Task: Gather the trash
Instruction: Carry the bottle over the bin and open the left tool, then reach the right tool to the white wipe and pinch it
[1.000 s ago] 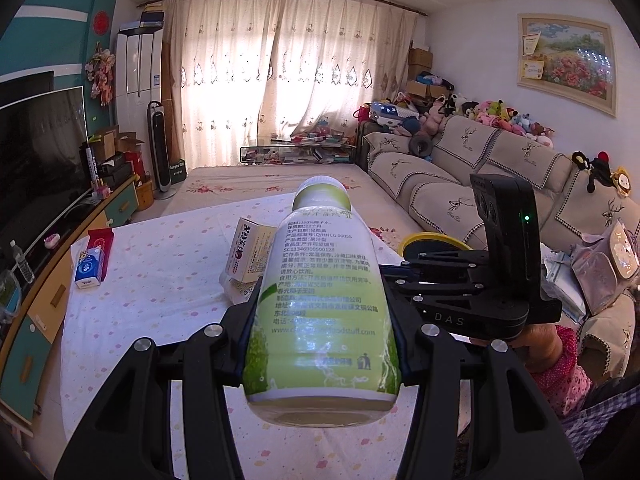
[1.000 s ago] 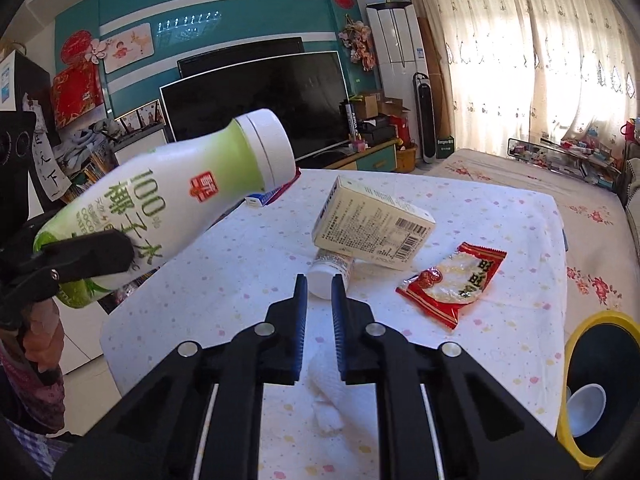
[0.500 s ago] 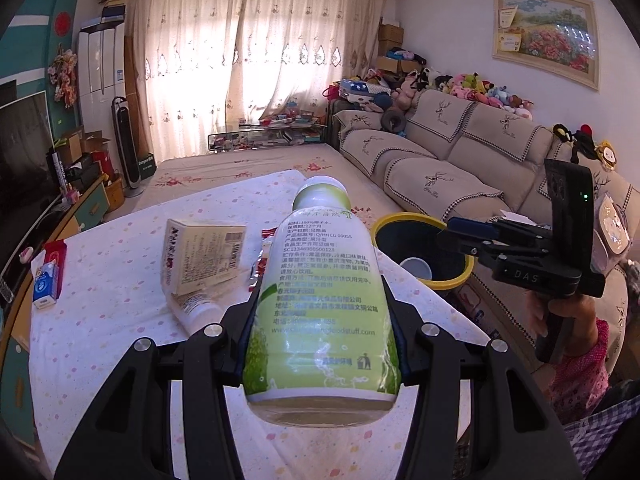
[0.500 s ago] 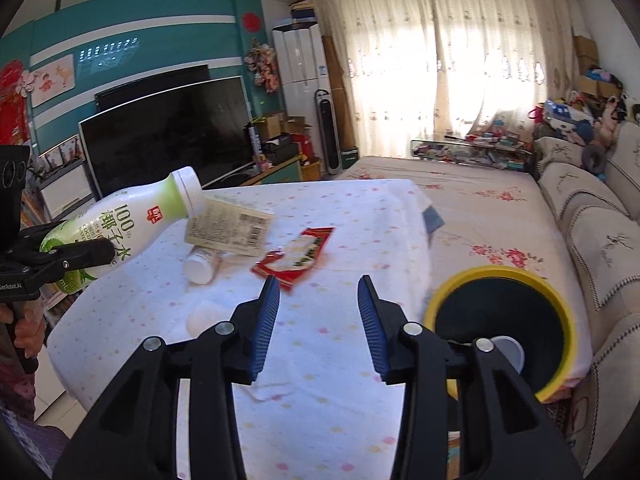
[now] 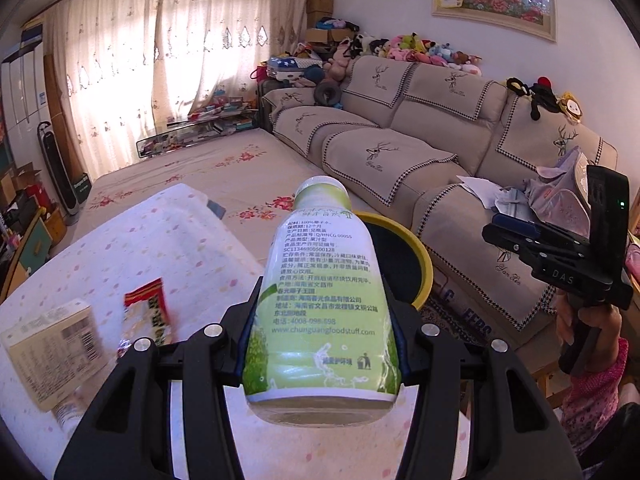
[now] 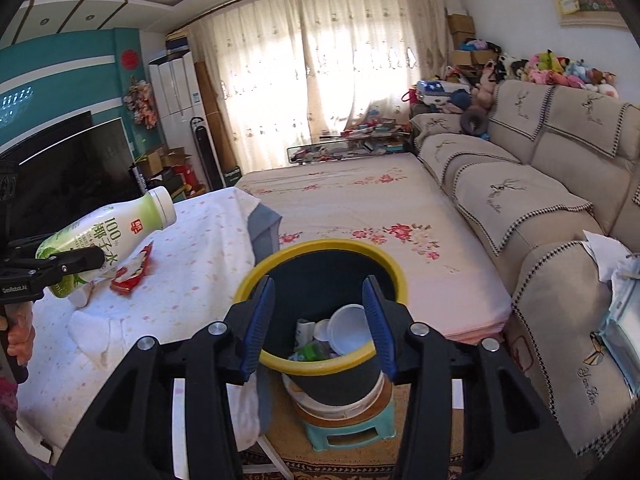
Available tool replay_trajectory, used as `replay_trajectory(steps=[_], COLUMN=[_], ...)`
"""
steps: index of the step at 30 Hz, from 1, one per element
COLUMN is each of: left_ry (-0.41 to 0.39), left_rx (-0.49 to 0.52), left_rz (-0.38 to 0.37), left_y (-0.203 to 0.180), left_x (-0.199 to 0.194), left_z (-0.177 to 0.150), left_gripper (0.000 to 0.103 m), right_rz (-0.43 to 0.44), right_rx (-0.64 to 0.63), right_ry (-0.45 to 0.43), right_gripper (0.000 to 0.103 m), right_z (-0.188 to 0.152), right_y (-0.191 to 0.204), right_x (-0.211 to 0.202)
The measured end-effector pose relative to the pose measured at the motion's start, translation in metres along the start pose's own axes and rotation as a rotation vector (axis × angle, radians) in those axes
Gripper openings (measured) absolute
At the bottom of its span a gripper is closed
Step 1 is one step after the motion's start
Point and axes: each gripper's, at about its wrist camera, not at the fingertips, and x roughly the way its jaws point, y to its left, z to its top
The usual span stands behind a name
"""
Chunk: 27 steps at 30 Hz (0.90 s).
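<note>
My left gripper (image 5: 322, 340) is shut on a green and white drink bottle (image 5: 320, 296), held above the table's right edge with its cap pointing toward the yellow-rimmed black bin (image 5: 404, 256). The bottle also shows in the right wrist view (image 6: 104, 236). My right gripper (image 6: 318, 320) is open and empty, held above the bin (image 6: 320, 256), which holds white cups and other trash. It also shows in the left wrist view (image 5: 516, 236). A red snack wrapper (image 5: 150, 312) and a beige box (image 5: 52, 344) lie on the table.
The table has a white dotted cloth (image 6: 192, 248). The bin stands on a small teal stool (image 6: 348, 428) beside the table. A beige sofa (image 6: 540, 200) runs along the right. A white tissue (image 6: 92, 328) lies near the table's front edge.
Both grippers have swung right toward the bin. My right gripper has opened wider and now sits over the bin. The left still holds the bottle.
</note>
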Motion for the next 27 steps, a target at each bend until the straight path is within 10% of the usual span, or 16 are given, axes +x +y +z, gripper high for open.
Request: replay_trajectory(steps=[15,27], left_ry=[0.109,-0.039], left_rx=[0.015,-0.062], left_rz=[0.003,0.068], left_y=[-0.037,0.002], left_x=[0.156,0.059], left_z=[0.048,0.033], left_gripper=[0.052,0.08], right_rz=[-0.05,0.031], right_rx=[0.06,0.043], right_ry=[0.043,0.081], right_gripper=[0.048,0.051], right_z=[-0.017,-0.023], right_y=[-0.033,-0.006], right_x=[0.014,0.024])
